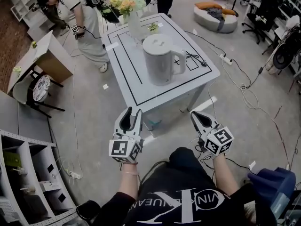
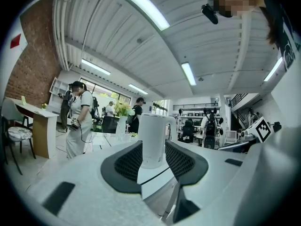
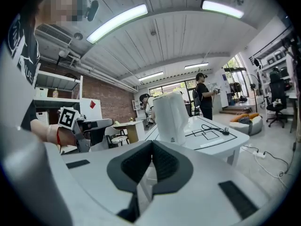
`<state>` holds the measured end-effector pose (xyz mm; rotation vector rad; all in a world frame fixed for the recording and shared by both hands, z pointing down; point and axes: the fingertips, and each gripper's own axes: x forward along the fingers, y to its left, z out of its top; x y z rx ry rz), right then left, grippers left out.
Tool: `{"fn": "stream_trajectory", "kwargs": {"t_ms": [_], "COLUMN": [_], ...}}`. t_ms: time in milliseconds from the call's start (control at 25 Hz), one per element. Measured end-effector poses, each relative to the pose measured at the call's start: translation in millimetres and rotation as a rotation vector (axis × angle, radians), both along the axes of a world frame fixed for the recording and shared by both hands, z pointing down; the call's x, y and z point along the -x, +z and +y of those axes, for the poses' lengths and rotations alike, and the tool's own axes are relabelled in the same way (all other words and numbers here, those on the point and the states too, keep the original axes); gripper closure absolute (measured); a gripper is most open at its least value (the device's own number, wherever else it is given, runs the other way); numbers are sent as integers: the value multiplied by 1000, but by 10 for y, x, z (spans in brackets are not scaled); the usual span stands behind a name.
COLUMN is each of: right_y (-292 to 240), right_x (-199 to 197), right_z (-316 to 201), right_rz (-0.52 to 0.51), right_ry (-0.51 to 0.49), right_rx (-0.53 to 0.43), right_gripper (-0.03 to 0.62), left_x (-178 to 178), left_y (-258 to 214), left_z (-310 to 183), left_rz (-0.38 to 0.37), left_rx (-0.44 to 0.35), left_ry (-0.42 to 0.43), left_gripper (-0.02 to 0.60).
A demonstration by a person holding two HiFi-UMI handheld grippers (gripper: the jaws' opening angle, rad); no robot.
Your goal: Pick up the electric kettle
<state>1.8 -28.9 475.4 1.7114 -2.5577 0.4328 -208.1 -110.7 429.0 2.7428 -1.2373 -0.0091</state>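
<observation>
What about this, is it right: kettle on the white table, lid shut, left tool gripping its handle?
No. The left tool grips nothing: the head view shows it open, short of the table. The kettle does stand on the table, lid shut.

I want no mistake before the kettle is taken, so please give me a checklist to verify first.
1. Kettle upright on the table, lid closed: ok.
2. Left tool jaws apart, empty: ok.
3. Right tool jaws apart: not ok, they are together.
4. Tools at the kettle: not ok, both short of the table.
5. Handle unobstructed: ok.
6. Water inside: cannot tell.
</observation>
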Motion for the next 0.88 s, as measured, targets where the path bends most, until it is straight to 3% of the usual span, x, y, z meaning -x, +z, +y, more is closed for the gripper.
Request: {"fn": "stream_trajectory", "kwargs": {"t_ms": [320, 880], "right_y": [11, 74], "right_x": [-233, -905], "right_z": [-261, -1020], "right_rz": [-2, -4], "right_ry": [13, -56], "right_rx": [0, 26], "right_gripper": [595, 595], "left_x": [-452, -1730], "left_y": [-6, -72], "left_z": [-194, -715], "left_rz": [9, 48], "left_rx": [10, 22], "left_ry": [90, 271], "left_gripper": [453, 443]}}
